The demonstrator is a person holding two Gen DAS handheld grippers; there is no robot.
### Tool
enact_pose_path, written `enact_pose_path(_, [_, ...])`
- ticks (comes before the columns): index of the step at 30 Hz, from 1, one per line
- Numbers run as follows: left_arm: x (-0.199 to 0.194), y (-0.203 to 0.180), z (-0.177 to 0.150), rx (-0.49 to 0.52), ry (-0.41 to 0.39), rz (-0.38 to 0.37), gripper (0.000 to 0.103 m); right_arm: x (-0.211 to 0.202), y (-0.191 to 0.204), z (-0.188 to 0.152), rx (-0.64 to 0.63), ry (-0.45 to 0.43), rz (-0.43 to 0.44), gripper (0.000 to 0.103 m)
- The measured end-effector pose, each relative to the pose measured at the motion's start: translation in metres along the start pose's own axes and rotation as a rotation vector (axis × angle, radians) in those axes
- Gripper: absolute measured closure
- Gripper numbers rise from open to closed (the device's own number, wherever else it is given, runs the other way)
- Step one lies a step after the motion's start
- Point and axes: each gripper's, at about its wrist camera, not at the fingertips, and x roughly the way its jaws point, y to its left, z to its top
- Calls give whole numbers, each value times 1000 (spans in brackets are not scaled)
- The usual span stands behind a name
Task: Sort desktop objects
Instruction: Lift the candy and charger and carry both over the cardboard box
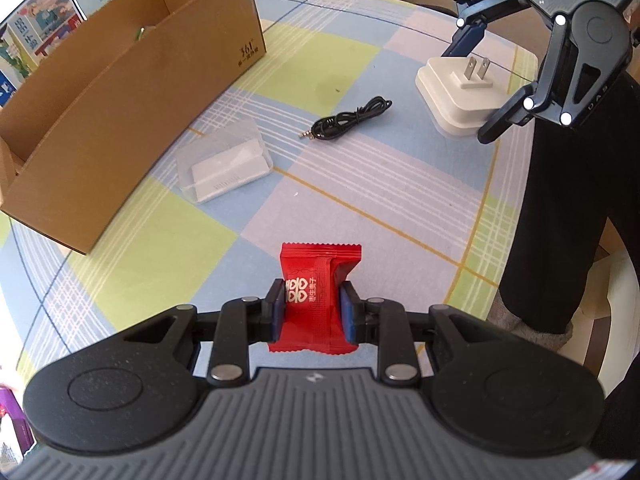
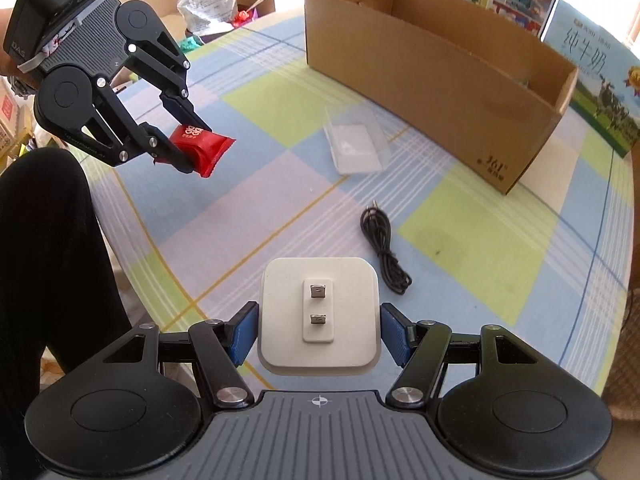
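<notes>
Glossy red foil candy packet (image 1: 316, 296), matt white plastic charger (image 2: 319, 312), brown cardboard box (image 1: 120, 92)

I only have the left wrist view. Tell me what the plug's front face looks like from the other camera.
Observer: The white plug adapter faces the right wrist camera square on, two metal prongs stacked one above the other, blue pads pressing both its sides.
Operator: Report what stands beyond the cardboard box.
Observer: Behind the cardboard box stands a milk carton printed with cows on grass.
Operator: Describe my gripper from outside.
Observer: The left gripper holds the red candy packet above the tablecloth, clear of it.
</notes>
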Motion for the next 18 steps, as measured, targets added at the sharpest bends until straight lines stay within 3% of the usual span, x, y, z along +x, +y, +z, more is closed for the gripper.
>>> enact_pose_path(18, [-20,16,14,-22,-28,39,80,-15,-6,27,-46,-40,-28,42])
